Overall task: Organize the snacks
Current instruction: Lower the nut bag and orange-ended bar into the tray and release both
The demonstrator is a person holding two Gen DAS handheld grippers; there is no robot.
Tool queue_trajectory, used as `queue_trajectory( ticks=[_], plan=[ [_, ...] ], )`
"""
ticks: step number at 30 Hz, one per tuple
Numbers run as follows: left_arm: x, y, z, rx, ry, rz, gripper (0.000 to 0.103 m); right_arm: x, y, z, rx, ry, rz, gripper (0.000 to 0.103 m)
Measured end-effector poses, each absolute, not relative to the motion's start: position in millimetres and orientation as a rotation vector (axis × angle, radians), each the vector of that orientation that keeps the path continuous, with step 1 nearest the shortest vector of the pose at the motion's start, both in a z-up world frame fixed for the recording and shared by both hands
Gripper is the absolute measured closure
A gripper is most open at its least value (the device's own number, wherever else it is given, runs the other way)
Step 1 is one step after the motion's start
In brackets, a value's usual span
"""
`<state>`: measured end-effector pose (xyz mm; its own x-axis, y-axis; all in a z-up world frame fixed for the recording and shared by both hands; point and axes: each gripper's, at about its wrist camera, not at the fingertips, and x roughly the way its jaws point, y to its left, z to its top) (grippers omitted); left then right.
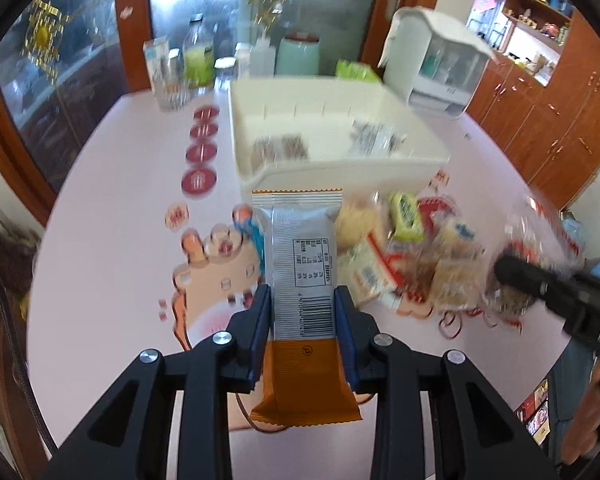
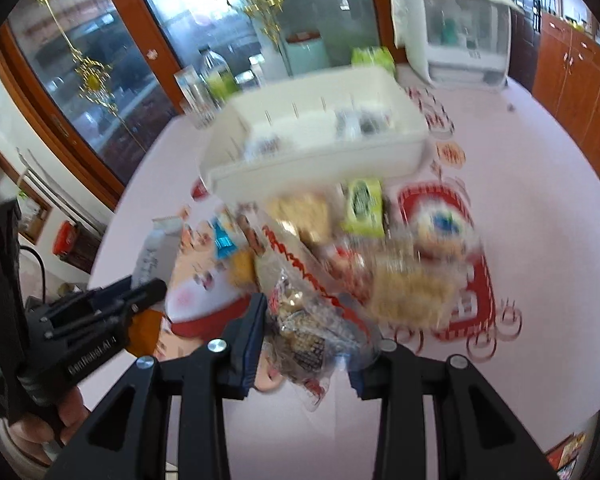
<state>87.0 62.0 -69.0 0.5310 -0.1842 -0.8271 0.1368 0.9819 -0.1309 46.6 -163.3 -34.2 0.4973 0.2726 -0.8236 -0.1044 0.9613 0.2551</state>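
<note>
My left gripper [image 1: 302, 300] is shut on a long silver and orange snack bar [image 1: 300, 272], held above the pink table. The bar points toward a white divided bin [image 1: 340, 168] that holds a few packets. A pile of loose snacks [image 1: 412, 248] lies on the table right of the bar. My right gripper [image 2: 308, 332] is shut on a clear bag of mixed snacks [image 2: 304, 320], in front of the same pile [image 2: 380, 248] and bin [image 2: 320, 160]. The right gripper also shows at the right edge of the left wrist view [image 1: 540, 280], and the left gripper shows at the left of the right wrist view [image 2: 100, 316].
The pink table [image 1: 112, 208] carries cartoon prints. Bottles and jars [image 1: 196, 60] stand at its far edge. A white lidded cabinet [image 1: 440, 60] stands at the far right. Wooden cupboards [image 1: 548, 128] line the right wall. A glass door is behind the table.
</note>
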Motion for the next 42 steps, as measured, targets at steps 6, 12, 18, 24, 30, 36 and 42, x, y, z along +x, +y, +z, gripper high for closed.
queue_trajectory(
  ticks=[6,12,18,24,30,36,42],
  plan=[
    [114.5,55.5,2.4,0.041,0.863,-0.201,0.074,83.6,-160.8,44.9,0.164,0.915,0.271,0.067],
    [157.3,52.2,65.7,0.084,0.786,-0.198,0.073,138.1,-155.9,120.7,0.125,0.855,0.299,0.067],
    [217.6,52.5,94.4,0.106,0.791,-0.166,0.073,209.0,-152.6,153.9,0.092,0.893,0.285,0.067],
    [291.1,48.3,79.4,0.071,0.871,-0.144,0.073,281.8,-156.4,140.4,0.110,0.956,0.257,0.067],
    [335.2,26.4,22.5,0.103,0.944,-0.092,0.073,323.9,-159.7,82.9,0.143,1.065,0.255,0.067],
    [363.7,8.2,-34.6,0.126,1.023,-0.063,0.073,348.8,-159.4,10.4,0.156,1.207,0.267,0.067],
    [377.9,5.7,-69.4,0.106,1.088,-0.066,0.032,364.6,-162.3,-40.6,0.177,1.336,0.282,0.065]
  ],
)
